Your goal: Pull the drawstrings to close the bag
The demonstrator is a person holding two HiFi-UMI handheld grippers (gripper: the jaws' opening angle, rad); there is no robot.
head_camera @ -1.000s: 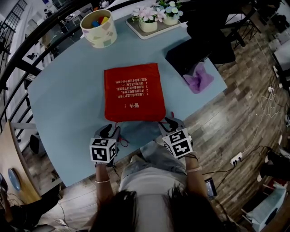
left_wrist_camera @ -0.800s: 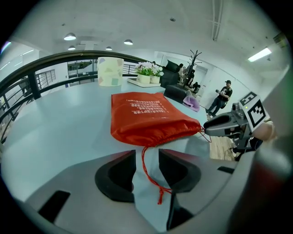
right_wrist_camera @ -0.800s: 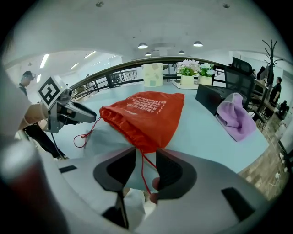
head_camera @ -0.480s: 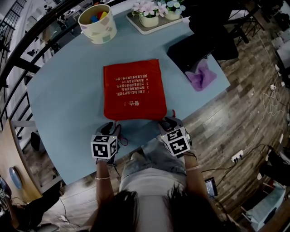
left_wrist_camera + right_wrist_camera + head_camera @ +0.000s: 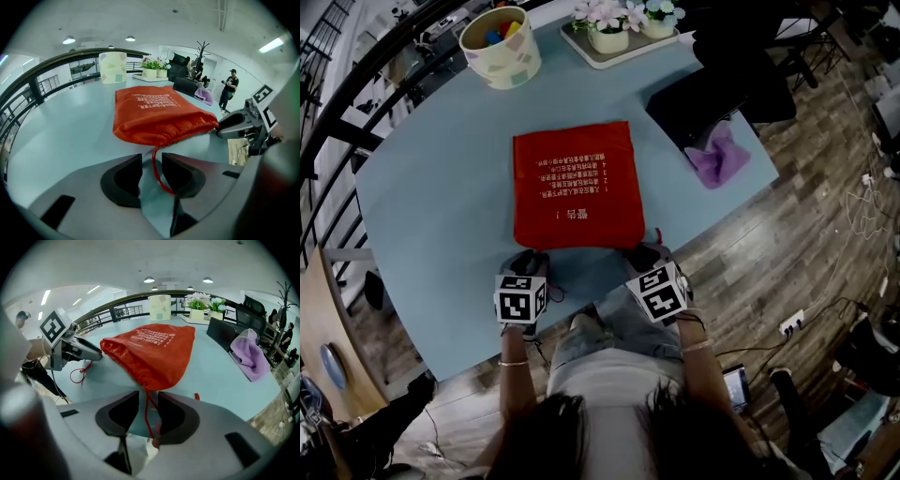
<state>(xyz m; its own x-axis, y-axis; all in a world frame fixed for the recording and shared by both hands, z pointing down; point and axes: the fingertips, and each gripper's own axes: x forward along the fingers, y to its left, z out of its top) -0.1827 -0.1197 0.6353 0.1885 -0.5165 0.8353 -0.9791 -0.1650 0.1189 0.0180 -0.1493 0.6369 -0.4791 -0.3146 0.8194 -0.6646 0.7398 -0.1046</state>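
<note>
A red drawstring bag [image 5: 577, 186] with white print lies flat on the blue table [image 5: 431, 206], its gathered mouth toward me. My left gripper [image 5: 528, 263] sits at the mouth's left corner and my right gripper [image 5: 645, 253] at its right corner. In the left gripper view, the left gripper [image 5: 152, 161] is open, with a red drawstring [image 5: 155, 169] running loose through the gap. In the right gripper view, the right gripper [image 5: 148, 399] has just been opening its jaws. It stands open, and the other drawstring [image 5: 148, 420] hangs between the pads without being pinched.
At the table's far side stand a patterned paper tub [image 5: 500, 47] of coloured pieces and a tray of flower pots [image 5: 623, 28]. A black case [image 5: 694, 103] with a purple cloth [image 5: 715, 155] lies at the right. The table's near edge is right under both grippers.
Both grippers have sunk a little toward the table at the bag's near edge. The bag lies as before.
</note>
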